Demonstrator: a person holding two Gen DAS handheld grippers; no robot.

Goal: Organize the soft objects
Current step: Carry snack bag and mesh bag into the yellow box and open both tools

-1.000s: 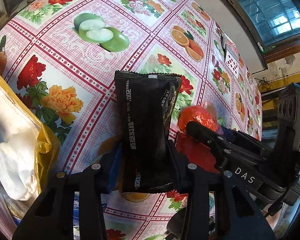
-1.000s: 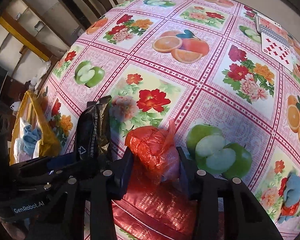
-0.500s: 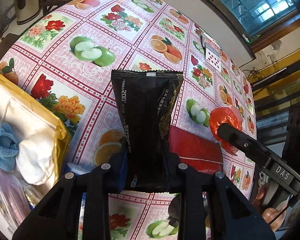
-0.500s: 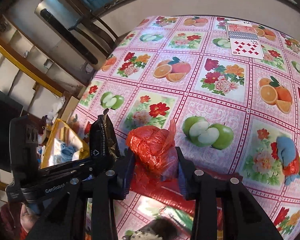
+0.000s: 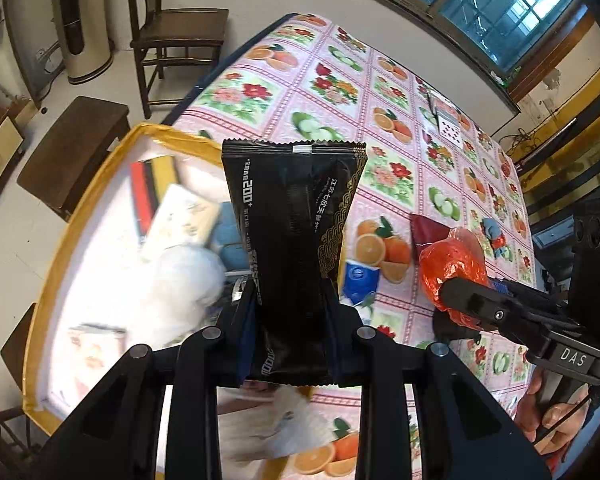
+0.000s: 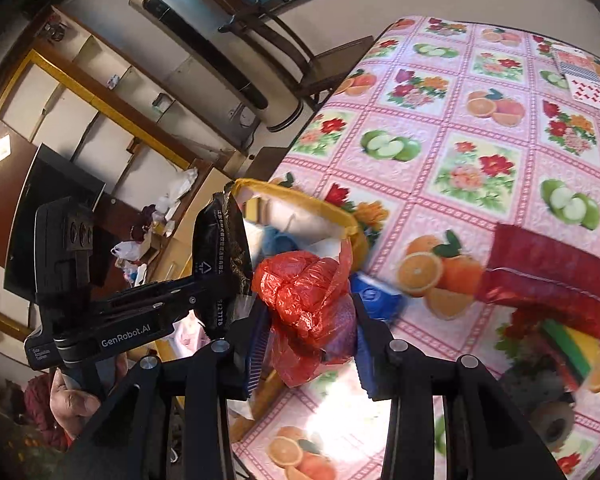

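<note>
Through the left wrist camera, the left gripper is clenched on the lower part of a black foil packet, which stands upright between the two black fingers and is lifted above the near left edge of the table. Behind and beside the packet sits a yellow-rimmed bin with a white lining at the table's left edge, holding a white soft bundle, a pale packet, a blue cloth and a red-and-black striped item. The table wears a pink tablecloth with printed fruit and flowers; playing cards lie toward its far edge, a dark red pouch lies flat near the middle, and a small blue-and-red toy lies near the right edge. The right gripper shows at the right, grasping a crumpled red plastic bag, and a hand grips its handle. Through the right wrist camera, the same red plastic bag is pinched between the right gripper pads, held in the air near the bin's yellow rim. The left gripper reaches in from the left with the black foil packet over the bin. The dark red pouch lies on the tablecloth to the right, partly over a yellow-and-green item.
</note>
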